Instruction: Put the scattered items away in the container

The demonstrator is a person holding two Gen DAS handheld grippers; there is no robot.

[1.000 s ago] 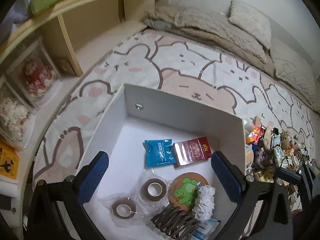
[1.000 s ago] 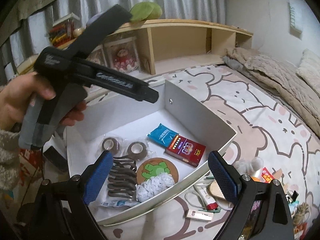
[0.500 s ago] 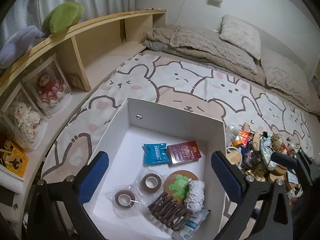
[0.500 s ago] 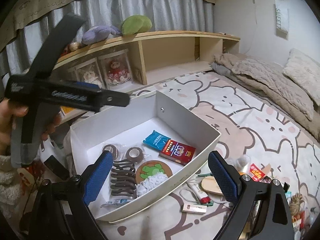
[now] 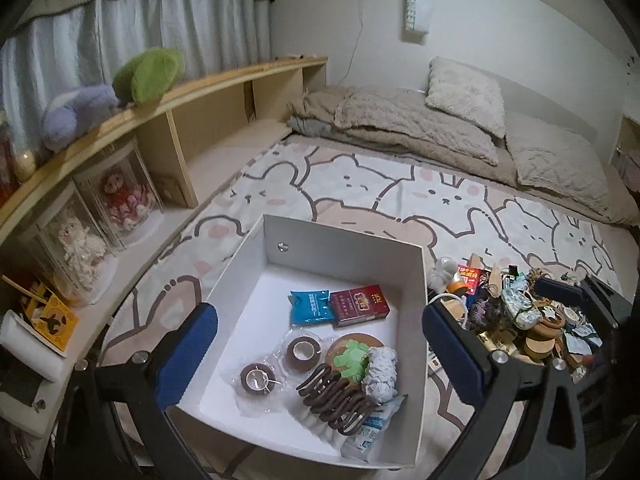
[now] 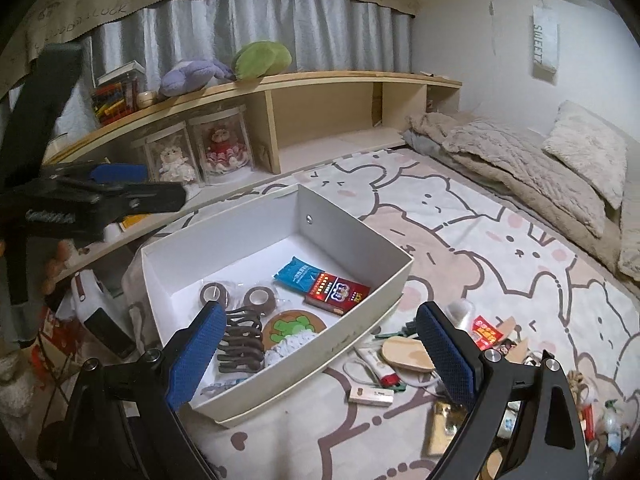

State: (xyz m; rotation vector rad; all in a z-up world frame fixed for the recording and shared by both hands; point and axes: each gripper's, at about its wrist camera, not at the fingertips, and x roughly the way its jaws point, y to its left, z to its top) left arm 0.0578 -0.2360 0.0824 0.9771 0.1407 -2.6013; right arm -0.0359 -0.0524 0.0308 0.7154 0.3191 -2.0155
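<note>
Your bed [image 6: 500, 264], spread with a cartoon-bear sheet, carries a white box [image 6: 360, 236] near its shelf-side edge. Just beside the box lie a white stick [image 6: 370, 396], a wooden paddle [image 6: 406, 354] and a heap of small items [image 5: 520, 312]. Beige blankets [image 5: 400, 128] and pillows [image 5: 466, 94] lie at the far end.

right gripper [image 6: 320, 344] jaws wide apart, nothing between them, above white box [image 6: 360, 332] on cartoon bedsheet [image 6: 500, 248]. red packet [image 6: 338, 292], blue sachet [image 6: 298, 274], two tape rolls inside. left gripper [image 6: 100, 196] at left edge, jaw state unclear.
</note>
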